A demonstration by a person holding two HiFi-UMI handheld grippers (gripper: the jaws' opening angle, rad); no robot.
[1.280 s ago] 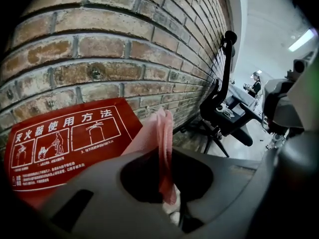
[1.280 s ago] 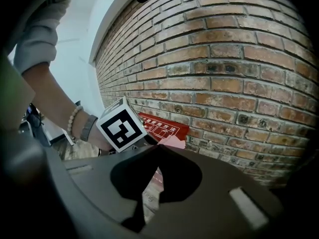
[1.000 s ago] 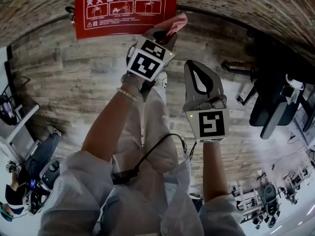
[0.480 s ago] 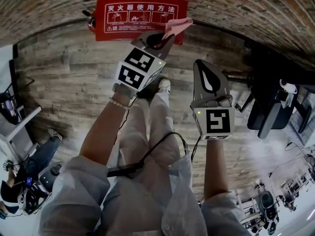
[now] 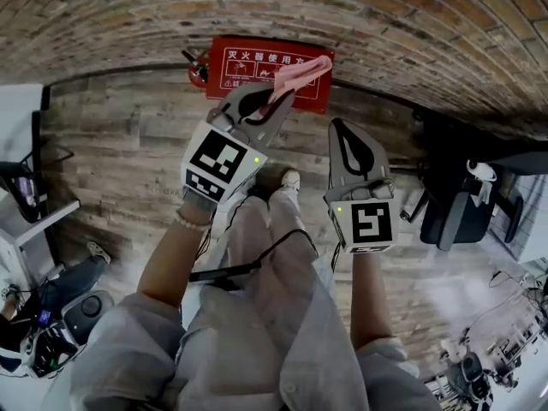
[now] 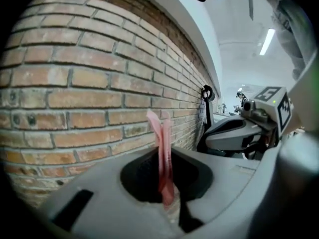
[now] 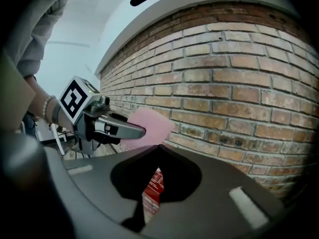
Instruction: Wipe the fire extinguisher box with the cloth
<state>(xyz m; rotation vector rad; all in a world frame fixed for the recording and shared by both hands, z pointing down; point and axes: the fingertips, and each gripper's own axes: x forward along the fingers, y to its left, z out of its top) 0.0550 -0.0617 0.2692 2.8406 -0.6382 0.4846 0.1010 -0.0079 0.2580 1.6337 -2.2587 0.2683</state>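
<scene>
Left tongs [image 5: 278, 99] clamping pink cloth [image 5: 304, 71], red box [image 5: 227, 58] partly hidden behind them

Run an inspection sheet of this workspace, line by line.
Surface: wooden floor, meeting a brick wall.
Job's things: red fire extinguisher box at the wall's foot; pink cloth in front of it, contact unclear.
Clutter: small dark object left of the box, unidentifiable.
Grippers: left gripper shut on the cloth; right gripper shut, empty.
Cables: black cable across the person's lap.
Surroundings: black office chair at right.
</scene>
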